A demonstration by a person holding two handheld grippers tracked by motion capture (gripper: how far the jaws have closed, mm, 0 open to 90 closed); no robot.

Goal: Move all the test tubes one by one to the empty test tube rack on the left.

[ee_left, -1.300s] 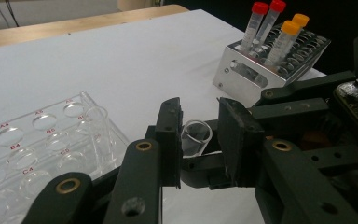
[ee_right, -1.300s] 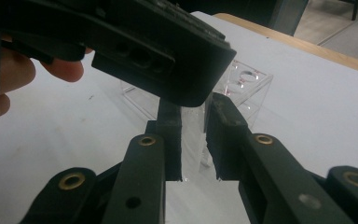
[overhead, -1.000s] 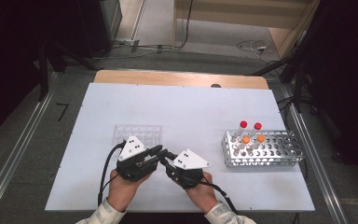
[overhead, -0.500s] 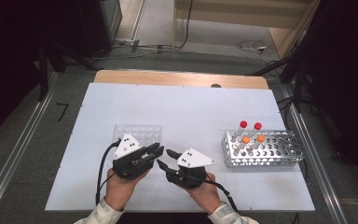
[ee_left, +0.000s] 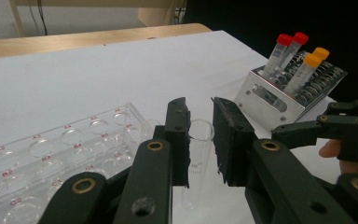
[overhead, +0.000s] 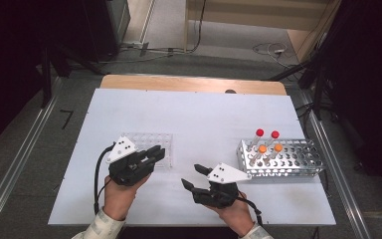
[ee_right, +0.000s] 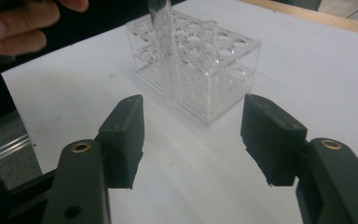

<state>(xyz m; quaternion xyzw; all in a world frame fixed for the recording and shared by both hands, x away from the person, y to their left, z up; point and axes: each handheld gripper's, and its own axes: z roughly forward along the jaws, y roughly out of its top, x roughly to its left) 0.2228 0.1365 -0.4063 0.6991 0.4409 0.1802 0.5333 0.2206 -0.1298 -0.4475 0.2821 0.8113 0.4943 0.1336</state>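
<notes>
Black grippers [overhead: 155, 153], brass screws, grey plates

A clear, empty, uncapped test tube [ee_left: 196, 161] stands nearly upright, open mouth up, gripped at mid-length between two black pads. Its rounded bottom hangs just above the white counter [ee_left: 74, 79], just beside the near corner of the clear plastic rack [ee_left: 51, 154].

Bright, even overhead light — soft shadows, dark surroundings.
</notes>
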